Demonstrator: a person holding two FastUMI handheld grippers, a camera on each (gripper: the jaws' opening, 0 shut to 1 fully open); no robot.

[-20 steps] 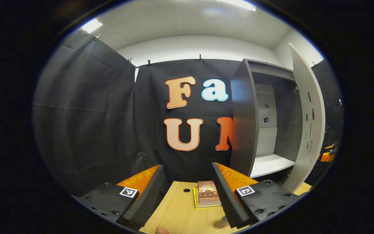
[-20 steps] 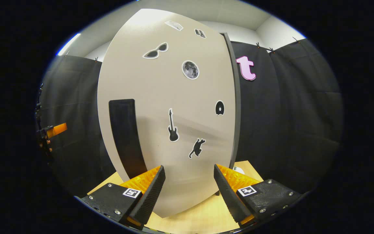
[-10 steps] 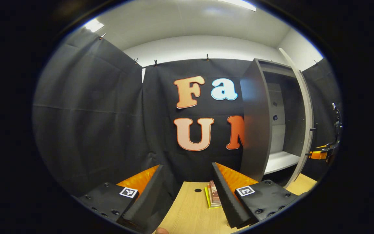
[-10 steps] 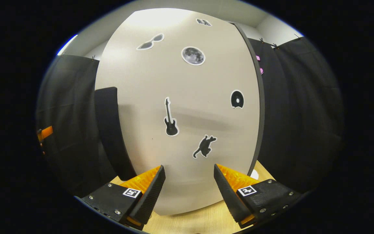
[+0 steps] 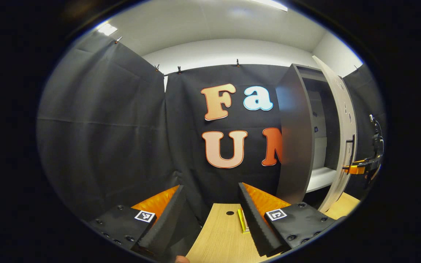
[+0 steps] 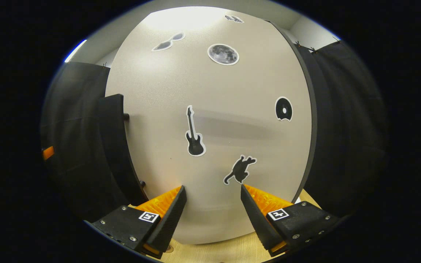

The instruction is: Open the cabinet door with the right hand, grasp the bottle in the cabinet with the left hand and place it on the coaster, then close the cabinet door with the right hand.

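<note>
Cabinet door (image 6: 210, 120) faces us at close range in the right gripper view, its pale outer surface carrying guitar, cat, moon and sunglasses stickers, with its dark handle (image 6: 113, 146) at the left edge. We hold the right gripper (image 6: 212, 204) directly in front of that surface, fingers spread apart with nothing between them. In the left gripper view we hold the left gripper (image 5: 210, 215) above the wooden table (image 5: 217, 237), fingers likewise apart and empty, a yellow-edged stack of books (image 5: 243, 221) just beside its right finger. Farther off to the right stands the cabinet (image 5: 294, 138), the door (image 5: 342, 120) ajar at a narrow angle; we see a white shelf (image 5: 320, 177) inside. The right gripper (image 5: 360, 168) shows beside the door's outer face
</note>
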